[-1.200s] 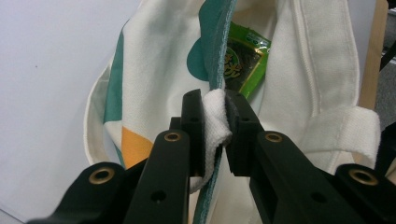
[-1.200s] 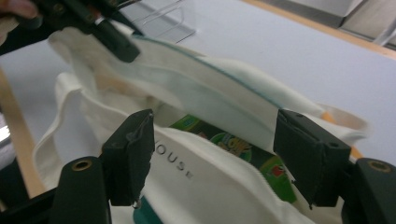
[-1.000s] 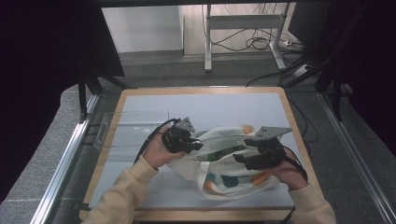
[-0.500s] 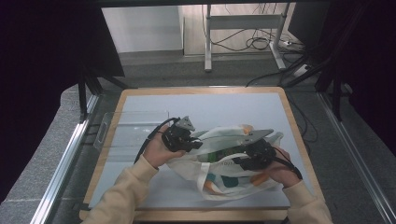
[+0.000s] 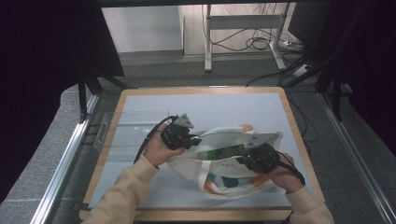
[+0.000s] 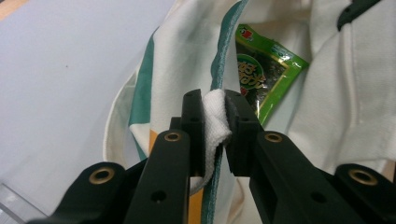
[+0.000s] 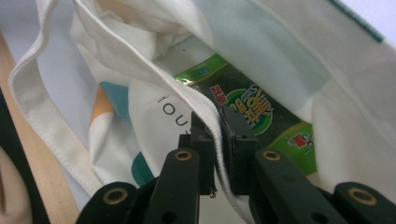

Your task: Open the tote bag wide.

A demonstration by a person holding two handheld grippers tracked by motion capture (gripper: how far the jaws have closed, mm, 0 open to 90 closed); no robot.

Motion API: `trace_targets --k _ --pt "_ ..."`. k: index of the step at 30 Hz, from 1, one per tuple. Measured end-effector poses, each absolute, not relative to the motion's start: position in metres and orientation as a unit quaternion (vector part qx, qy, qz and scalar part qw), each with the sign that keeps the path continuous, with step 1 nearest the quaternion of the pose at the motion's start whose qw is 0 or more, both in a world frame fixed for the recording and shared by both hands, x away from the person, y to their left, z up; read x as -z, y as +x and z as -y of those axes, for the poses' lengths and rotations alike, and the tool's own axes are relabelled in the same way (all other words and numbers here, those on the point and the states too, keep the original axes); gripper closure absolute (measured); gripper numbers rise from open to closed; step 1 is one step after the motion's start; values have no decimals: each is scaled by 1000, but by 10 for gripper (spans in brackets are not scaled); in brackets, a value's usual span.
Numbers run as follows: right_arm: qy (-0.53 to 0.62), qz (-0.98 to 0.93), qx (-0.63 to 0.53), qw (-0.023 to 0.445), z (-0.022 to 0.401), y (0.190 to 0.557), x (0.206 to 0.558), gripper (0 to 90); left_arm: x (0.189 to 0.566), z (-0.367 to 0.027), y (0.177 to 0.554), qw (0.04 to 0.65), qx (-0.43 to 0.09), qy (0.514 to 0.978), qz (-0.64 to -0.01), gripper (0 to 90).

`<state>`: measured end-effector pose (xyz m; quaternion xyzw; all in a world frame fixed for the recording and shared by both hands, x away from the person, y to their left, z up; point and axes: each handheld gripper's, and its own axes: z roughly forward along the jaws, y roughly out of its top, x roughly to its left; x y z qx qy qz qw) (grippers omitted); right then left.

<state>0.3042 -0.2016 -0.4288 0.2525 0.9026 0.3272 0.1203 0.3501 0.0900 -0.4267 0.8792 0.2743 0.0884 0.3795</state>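
One cloth bag [image 5: 224, 163] is counted on the table [image 5: 140, 200]. One green snack packet [image 7: 261, 116] is seen inside it, with no second packet distinguishable. Two grippers are counted: a left gripper [image 6: 215, 105] and a right gripper [image 7: 218, 122], each with two black jaws. Two hands are seen in the high view, a left hand [image 5: 158, 148] and a right hand [image 5: 280, 173]. One clear tray [image 5: 112, 133] is noted at the table's left.

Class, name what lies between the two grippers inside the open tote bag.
A green snack packet lies inside the tote bag, seen in the high view.
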Motion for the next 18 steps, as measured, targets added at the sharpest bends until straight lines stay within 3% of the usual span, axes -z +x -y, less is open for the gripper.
trace_targets --k 18 --pt "263 -896 -344 100 217 287 439 854 433 -89 378 375 -130 858 -326 810"
